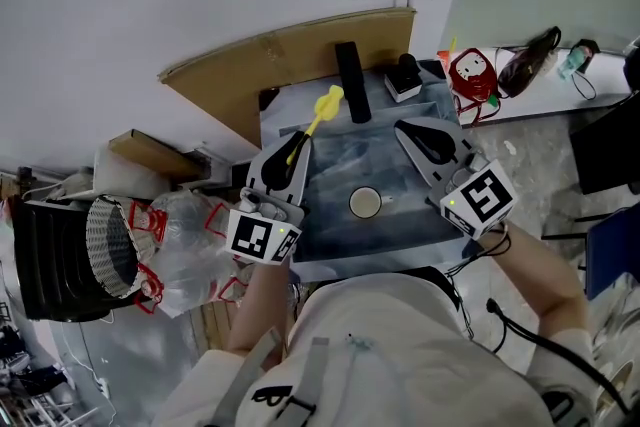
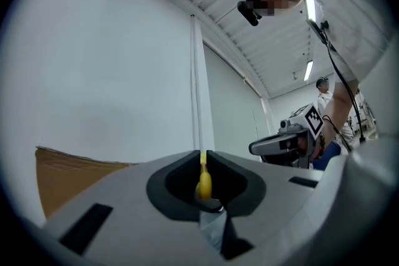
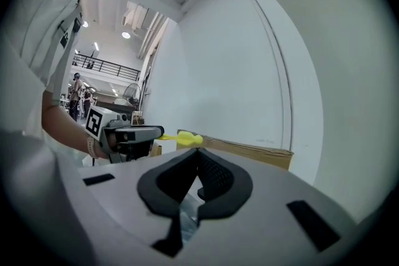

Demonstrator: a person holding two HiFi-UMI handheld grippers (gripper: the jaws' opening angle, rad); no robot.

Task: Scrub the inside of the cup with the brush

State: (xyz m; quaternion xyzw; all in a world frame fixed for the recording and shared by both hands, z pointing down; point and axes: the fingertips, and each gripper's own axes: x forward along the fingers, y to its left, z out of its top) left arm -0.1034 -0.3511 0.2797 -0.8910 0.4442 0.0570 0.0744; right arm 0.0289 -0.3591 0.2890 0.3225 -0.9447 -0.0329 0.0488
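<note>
A: Head view: cup point(image 1: 365, 203) upright on the grey table point(image 1: 330, 165), toward its 6 o'clock edge. In any claw?

B: No. At cup's 10 o'clock, left gripper point(image 1: 300, 139), clenched on the yellow brush point(image 1: 322, 108), head end poking out toward 1 o'clock. At cup's 1 o'clock, right gripper point(image 1: 412, 133), jaws pressed together on nothing. Both apart from the cup.

A: Risks from here?

B: Prob. three. Cup unheld: easy to shove or tip w/ brush alone. Right claw clamped tight: no grab possible w/o opening first, else just a knock from closed tips. Brush pinched by its thin handle only, edge-on in left gripper view: likely to twist or slip under side load inside the cup.

A: Clutter nearby?

B: Black bar point(image 1: 350, 80) at table's 12 o'clock, well apart from cup. Prob. no trouble.
</note>
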